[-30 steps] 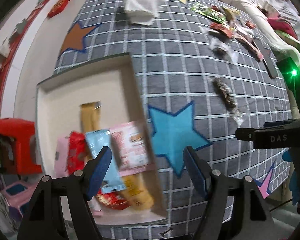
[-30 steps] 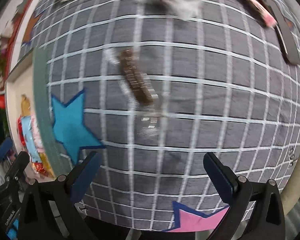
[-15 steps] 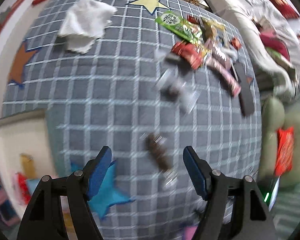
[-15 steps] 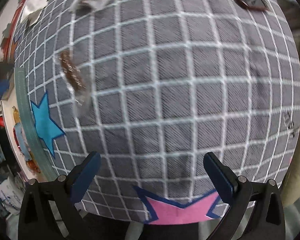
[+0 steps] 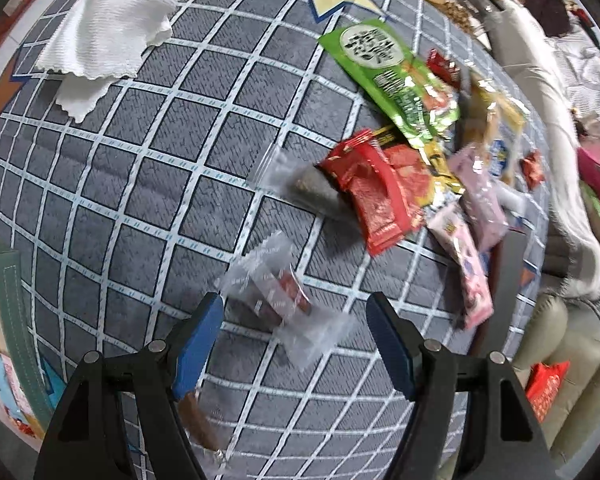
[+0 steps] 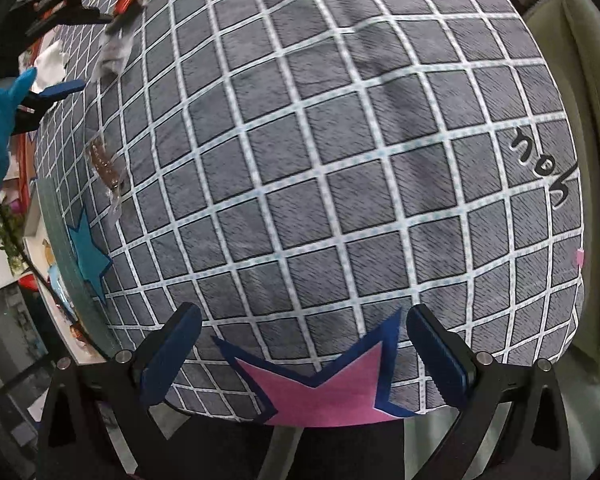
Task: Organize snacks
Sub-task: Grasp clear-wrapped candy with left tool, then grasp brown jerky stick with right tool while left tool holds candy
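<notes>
My left gripper (image 5: 295,334) is open and empty, low over a clear-wrapped brown snack (image 5: 278,298) that lies just ahead of its fingertips on the grey checked cloth (image 5: 172,168). A pile of snacks lies further right: a red packet (image 5: 376,196), a green packet (image 5: 392,80), pink packets (image 5: 466,256). A brown snack bar (image 5: 198,422) lies under the left finger. My right gripper (image 6: 304,344) is open and empty over the cloth's near edge, above a pink star (image 6: 320,396). The left gripper shows at the far left of the right wrist view (image 6: 56,92).
A white towel (image 5: 108,32) lies at the far left of the cloth. The storage box rim (image 5: 14,320) with packets in it is at the left edge. A beige sofa (image 5: 572,364) stands to the right. A dark flat object (image 5: 508,280) lies by the pile.
The left gripper has swung right from the box and forward toward the snack pile; the clear-wrapped snack is now just ahead of it. The right gripper has pulled back to the cloth's near edge.
</notes>
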The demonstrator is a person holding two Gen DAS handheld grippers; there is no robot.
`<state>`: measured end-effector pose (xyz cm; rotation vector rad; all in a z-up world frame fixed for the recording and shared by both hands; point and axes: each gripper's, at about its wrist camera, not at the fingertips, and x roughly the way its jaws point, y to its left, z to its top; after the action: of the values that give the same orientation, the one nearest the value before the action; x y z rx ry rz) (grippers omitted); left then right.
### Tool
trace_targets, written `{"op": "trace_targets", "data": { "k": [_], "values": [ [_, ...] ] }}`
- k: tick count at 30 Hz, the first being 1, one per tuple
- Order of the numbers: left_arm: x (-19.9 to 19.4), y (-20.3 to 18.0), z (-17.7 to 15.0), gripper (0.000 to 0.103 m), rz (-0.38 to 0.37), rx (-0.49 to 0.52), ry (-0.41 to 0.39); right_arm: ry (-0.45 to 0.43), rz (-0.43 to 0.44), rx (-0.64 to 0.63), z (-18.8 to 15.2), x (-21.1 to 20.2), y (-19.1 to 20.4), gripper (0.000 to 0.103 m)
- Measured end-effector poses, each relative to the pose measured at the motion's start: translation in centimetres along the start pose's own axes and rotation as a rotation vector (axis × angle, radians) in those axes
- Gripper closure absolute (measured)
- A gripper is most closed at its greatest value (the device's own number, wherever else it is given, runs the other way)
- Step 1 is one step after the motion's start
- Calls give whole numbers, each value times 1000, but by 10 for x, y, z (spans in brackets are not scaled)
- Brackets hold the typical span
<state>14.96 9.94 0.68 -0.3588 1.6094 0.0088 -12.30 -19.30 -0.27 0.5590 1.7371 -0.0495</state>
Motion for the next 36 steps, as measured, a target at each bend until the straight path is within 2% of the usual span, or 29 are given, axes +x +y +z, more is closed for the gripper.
{"op": "trace_targets", "data": {
  "k": [4, 5, 6, 9, 11, 14, 18, 21, 29, 33, 36],
  "values": [
    [12, -6, 0, 26, 44, -4, 15, 4, 12, 7, -8, 4, -13, 0],
    [13, -7, -1, 35, 52, -1, 16, 5, 13, 8, -7, 5, -13, 0],
    [15, -7, -2, 51, 57, 1, 18, 6, 14, 7, -10, 5, -15, 0],
    [17, -9, -7, 73, 56, 23, 18, 8, 10, 4, -13, 5, -18, 0],
    [17, -6, -11, 73, 22, 43, 22, 8, 5, 3, -15, 8, -5, 0],
    [9, 2, -20, 73, 16, 115, -7, 9, -7, -10, -13, 6, -5, 0],
    [-19, 24, -49, 73, 4, 264, -78, 15, -27, -43, -12, 8, 7, 0],
    [-38, 44, -75, 73, 8, 328, -114, 19, -44, -90, -9, 8, 29, 0],
    [-63, 127, -144, 73, 37, 345, -66, -8, -98, -296, 22, 8, 111, 0],
    [-68, 152, -174, 73, 51, 350, -54, -19, -138, -410, 33, 12, 139, 0],
    [-73, 161, -182, 73, 54, 341, -60, -17, -169, -478, 37, 21, 153, 0]
  ]
}}
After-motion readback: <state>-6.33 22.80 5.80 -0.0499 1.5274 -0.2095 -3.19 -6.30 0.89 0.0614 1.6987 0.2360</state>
